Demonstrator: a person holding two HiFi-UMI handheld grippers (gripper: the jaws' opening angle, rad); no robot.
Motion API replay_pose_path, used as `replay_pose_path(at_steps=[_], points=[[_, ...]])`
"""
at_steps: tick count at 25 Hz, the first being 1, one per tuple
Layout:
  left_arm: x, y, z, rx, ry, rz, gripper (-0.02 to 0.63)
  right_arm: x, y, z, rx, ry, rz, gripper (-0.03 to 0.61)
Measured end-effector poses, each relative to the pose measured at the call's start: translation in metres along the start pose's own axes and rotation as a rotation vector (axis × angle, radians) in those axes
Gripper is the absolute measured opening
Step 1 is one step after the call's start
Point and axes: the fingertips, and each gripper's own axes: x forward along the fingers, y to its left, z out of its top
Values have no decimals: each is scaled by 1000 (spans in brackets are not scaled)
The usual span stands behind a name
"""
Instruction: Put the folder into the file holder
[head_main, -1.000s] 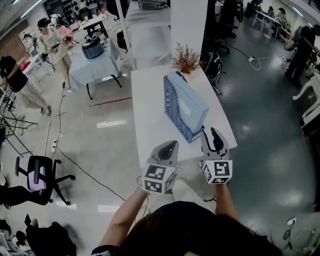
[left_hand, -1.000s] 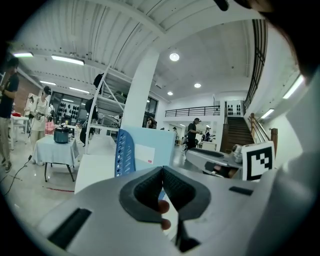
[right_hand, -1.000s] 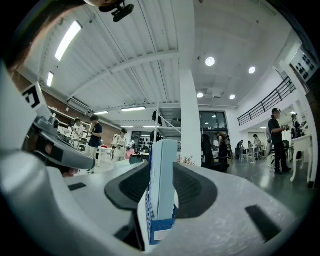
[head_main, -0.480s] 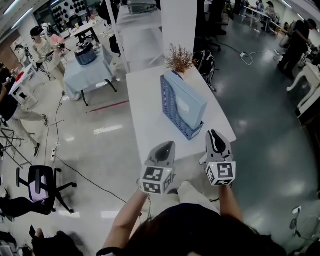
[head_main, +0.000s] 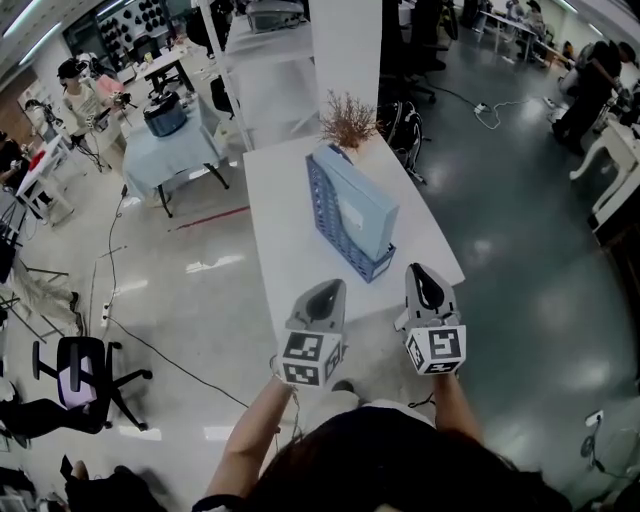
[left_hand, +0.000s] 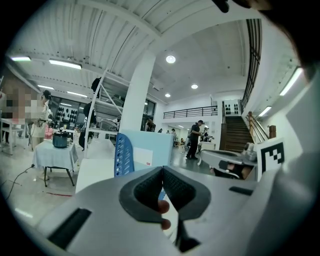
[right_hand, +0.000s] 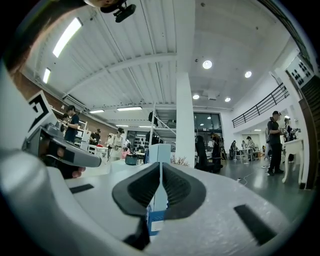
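Note:
A blue mesh file holder (head_main: 322, 205) stands on the white table (head_main: 285, 250), and a light blue folder (head_main: 365, 210) stands upright inside it. Both grippers hover at the table's near edge, short of the holder. My left gripper (head_main: 330, 290) is shut and holds nothing. My right gripper (head_main: 420, 272) has just been closing; its jaws now meet with nothing between them. The left gripper view has the holder (left_hand: 123, 155) and the folder (left_hand: 150, 150) ahead beyond the closed left gripper (left_hand: 162, 170). The right gripper view has the folder (right_hand: 160, 152) straight ahead behind the right gripper (right_hand: 160, 167).
A dried plant (head_main: 348, 120) stands at the table's far end, in front of a white column (head_main: 345, 40). A cloth-covered table with a cooker (head_main: 165, 130) is at the back left. An office chair (head_main: 80, 365) and cables lie on the floor at the left. People stand around the hall.
The right gripper's jaws have come together and it has drawn slightly back from the holder's near end. The left gripper has stayed where it was.

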Motion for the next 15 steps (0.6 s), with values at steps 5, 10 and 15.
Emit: replay_pose_path(at_steps=[5,10,15], points=[[5,-17,1,4,-2,16,5,-12,-10,-1,3,2,19,3],[4,-34,1,7,-4,31,5,-26,-21,0,8,-3,30,2],[0,-46,3,13,-12,47,5,-38,-28,3,8,-11,40,2]])
